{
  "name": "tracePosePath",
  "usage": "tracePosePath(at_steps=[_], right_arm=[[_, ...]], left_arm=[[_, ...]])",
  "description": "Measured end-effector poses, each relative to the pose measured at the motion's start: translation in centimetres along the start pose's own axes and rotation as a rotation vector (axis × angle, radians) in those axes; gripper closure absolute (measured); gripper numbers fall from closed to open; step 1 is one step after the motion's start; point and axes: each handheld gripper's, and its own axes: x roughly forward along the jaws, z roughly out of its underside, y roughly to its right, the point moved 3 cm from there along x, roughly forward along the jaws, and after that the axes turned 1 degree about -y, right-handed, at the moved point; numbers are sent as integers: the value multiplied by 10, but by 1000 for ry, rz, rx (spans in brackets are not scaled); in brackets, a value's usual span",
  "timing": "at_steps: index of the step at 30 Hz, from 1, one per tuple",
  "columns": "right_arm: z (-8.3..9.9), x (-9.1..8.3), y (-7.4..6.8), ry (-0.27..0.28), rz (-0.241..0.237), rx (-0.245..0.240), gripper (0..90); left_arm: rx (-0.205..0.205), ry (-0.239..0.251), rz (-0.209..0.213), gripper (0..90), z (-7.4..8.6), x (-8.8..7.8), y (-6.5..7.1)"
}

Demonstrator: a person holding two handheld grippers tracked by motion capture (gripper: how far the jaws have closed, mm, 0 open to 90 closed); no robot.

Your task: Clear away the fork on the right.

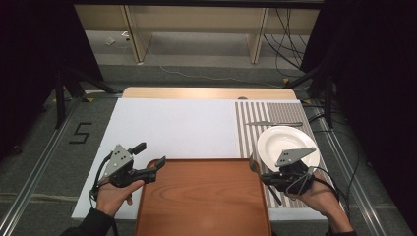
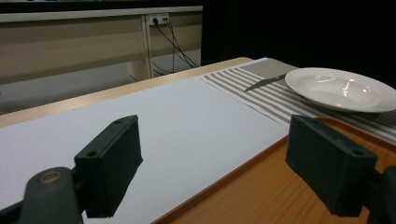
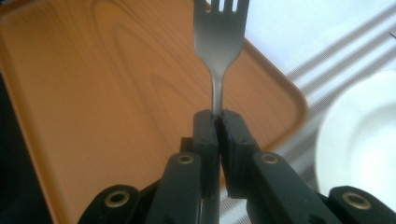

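While the right gripper (image 3: 218, 122) has its fingers clamped on the neck of a fork (image 3: 219, 42), tines pointing away over the near right corner of the wooden tray (image 1: 201, 196), the sensible move looks like a gentle carry. The fork hangs between tray and white plate (image 1: 282, 142), which sits on the striped mat (image 1: 246, 123) near a knife (image 1: 273, 123). Keeping the handle level should stop it swivelling in the grip. The left gripper (image 1: 160, 164) rests at the tray's far left corner on the bench, fingers apart and holding nothing
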Motion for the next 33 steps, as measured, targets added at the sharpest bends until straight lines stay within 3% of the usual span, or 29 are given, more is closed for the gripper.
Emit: tracePosePath(at_steps=[6, 17, 26, 33], right_arm=[[-15, 8, -15, 22, -37, -4, 857], [-30, 19, -30, 54, -61, -38, 857], [-31, 33, -35, 31, -81, -16, 857], [-30, 45, -39, -19, -99, 25, 857]], left_arm=[[2, 0, 0, 178, 0, 0, 0], [3, 2, 3, 177, 0, 0, 0], [5, 2, 3, 177, 0, 0, 1], [3, 2, 0, 177, 0, 0, 0]])
